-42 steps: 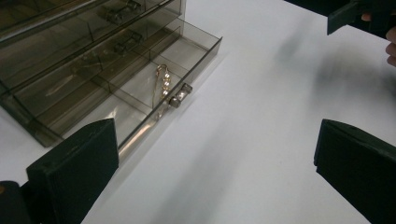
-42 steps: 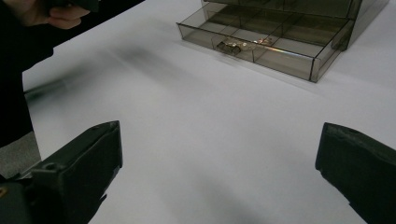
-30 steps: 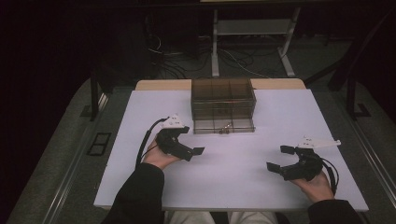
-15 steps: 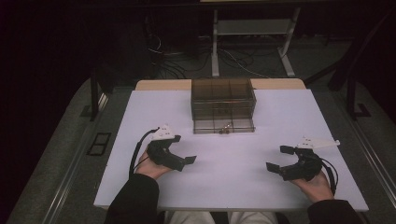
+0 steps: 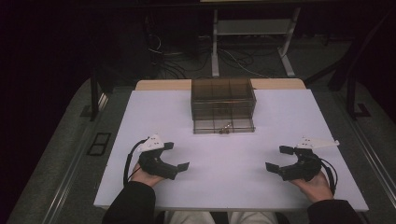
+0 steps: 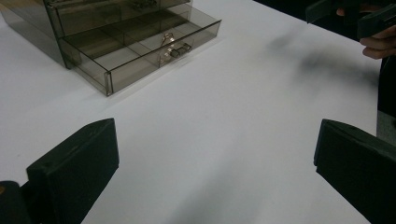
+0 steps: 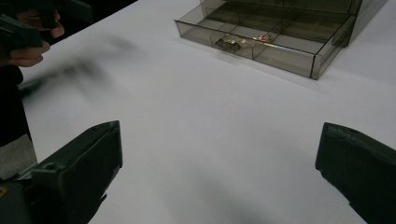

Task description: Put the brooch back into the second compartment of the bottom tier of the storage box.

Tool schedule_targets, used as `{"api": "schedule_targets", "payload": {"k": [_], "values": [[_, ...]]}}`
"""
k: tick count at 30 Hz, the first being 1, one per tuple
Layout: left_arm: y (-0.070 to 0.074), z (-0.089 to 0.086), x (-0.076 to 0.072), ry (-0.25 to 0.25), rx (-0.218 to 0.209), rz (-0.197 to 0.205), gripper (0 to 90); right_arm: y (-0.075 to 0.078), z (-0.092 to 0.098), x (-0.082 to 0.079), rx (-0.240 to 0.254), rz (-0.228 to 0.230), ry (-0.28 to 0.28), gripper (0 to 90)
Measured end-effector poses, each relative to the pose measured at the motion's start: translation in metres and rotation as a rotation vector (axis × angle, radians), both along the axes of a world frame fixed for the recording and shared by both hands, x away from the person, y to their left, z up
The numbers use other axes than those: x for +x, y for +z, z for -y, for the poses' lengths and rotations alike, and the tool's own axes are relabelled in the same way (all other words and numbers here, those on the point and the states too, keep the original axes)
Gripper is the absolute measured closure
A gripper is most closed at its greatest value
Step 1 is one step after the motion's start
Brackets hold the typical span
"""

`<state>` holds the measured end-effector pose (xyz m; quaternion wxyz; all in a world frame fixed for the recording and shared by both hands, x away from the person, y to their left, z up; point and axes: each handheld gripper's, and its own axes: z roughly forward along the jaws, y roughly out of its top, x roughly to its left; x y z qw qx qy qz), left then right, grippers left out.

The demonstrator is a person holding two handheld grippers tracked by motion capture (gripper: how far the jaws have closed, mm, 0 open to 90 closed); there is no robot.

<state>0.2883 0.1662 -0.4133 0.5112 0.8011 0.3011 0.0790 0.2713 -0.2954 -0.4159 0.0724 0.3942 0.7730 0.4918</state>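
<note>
A smoky see-through drawer box (image 5: 223,100) stands at the back middle of the white table (image 5: 140,121). Its bottom drawer (image 5: 224,125) is pulled out a little, with a small metal handle (image 5: 224,127) on its front. My left gripper (image 5: 177,155) rests near the front left, open, with nothing between its fingers (image 6: 79,168). My right gripper (image 5: 277,158) rests near the front right, open and empty as well, fingers (image 7: 79,172) wide apart. Both point inward at each other, well short of the drawer (image 6: 140,51) (image 7: 271,42).
A hand holds each gripper at the table's near edge. The other gripper's hand (image 6: 373,28) (image 7: 28,32) shows far off in each gripper view. Beyond the table lie a dark floor, cables and a metal stand (image 5: 252,28).
My left gripper has drawn back from near the drawer toward the table's near edge and slightly left. The right gripper has barely shifted.
</note>
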Motion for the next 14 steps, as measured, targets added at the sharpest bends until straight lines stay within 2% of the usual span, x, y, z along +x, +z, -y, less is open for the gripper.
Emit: {"api": "schedule_targets", "payload": {"k": [8,14], "values": [[-0.008,-0.004,-0.007,0.022,0.001,-0.007,0.0,0.000,-0.001,0.000,0.003,-0.002,0.000,0.3],[-0.013,-0.005,-0.006,0.031,0.010,-0.013,0.0,-0.001,-0.001,0.000,-0.003,0.000,0.004,0.3]]}}
